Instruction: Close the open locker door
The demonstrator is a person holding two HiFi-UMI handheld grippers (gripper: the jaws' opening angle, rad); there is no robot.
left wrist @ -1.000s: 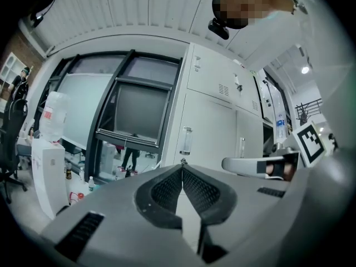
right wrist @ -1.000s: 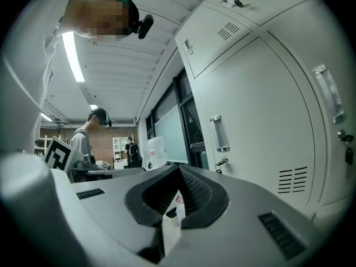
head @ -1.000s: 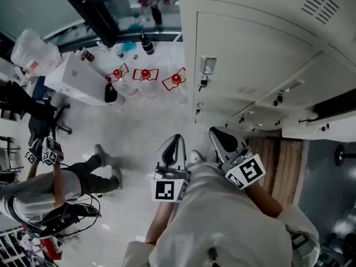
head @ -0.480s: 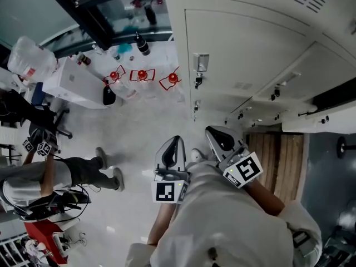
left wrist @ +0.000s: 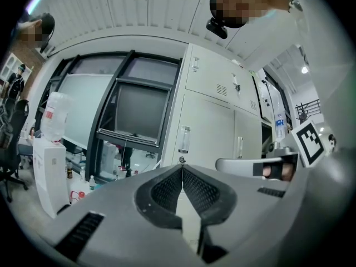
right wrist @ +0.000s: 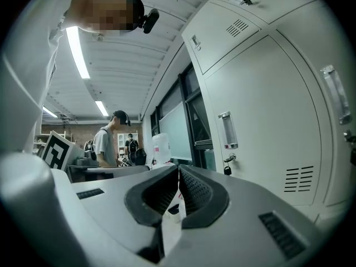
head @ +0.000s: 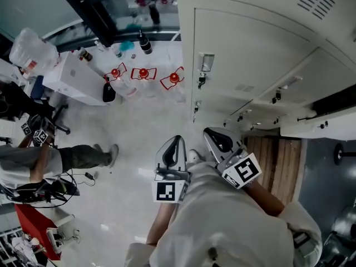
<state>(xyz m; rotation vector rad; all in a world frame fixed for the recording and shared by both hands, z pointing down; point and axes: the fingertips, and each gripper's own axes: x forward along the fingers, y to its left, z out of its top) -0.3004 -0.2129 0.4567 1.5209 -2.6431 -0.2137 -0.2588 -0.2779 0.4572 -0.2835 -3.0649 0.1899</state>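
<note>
A bank of pale grey lockers [head: 250,54] fills the upper right of the head view. At its far right one door [head: 317,128] stands swung out, with a dark interior [head: 336,102] behind it. Both grippers hang in front of my body, short of the lockers. My left gripper [head: 174,144] is shut with nothing in it. My right gripper [head: 216,137] is also shut and empty, pointing toward the locker fronts. In the left gripper view the closed tips [left wrist: 182,167] aim at a locker door [left wrist: 203,132]. In the right gripper view the tips [right wrist: 178,168] meet beside closed doors [right wrist: 267,115].
A person [head: 39,160] with their own grippers stands at the left on the pale floor. A white cabinet [head: 78,77], bottles and red-marked items [head: 143,73] sit near the window. A padlock [right wrist: 227,170] hangs under a door handle [right wrist: 225,129]. Brown slats [head: 275,160] lie below the open door.
Both grippers stay shut and have barely shifted. The person at the left has stepped further left, their legs now stretched out less across the floor.
</note>
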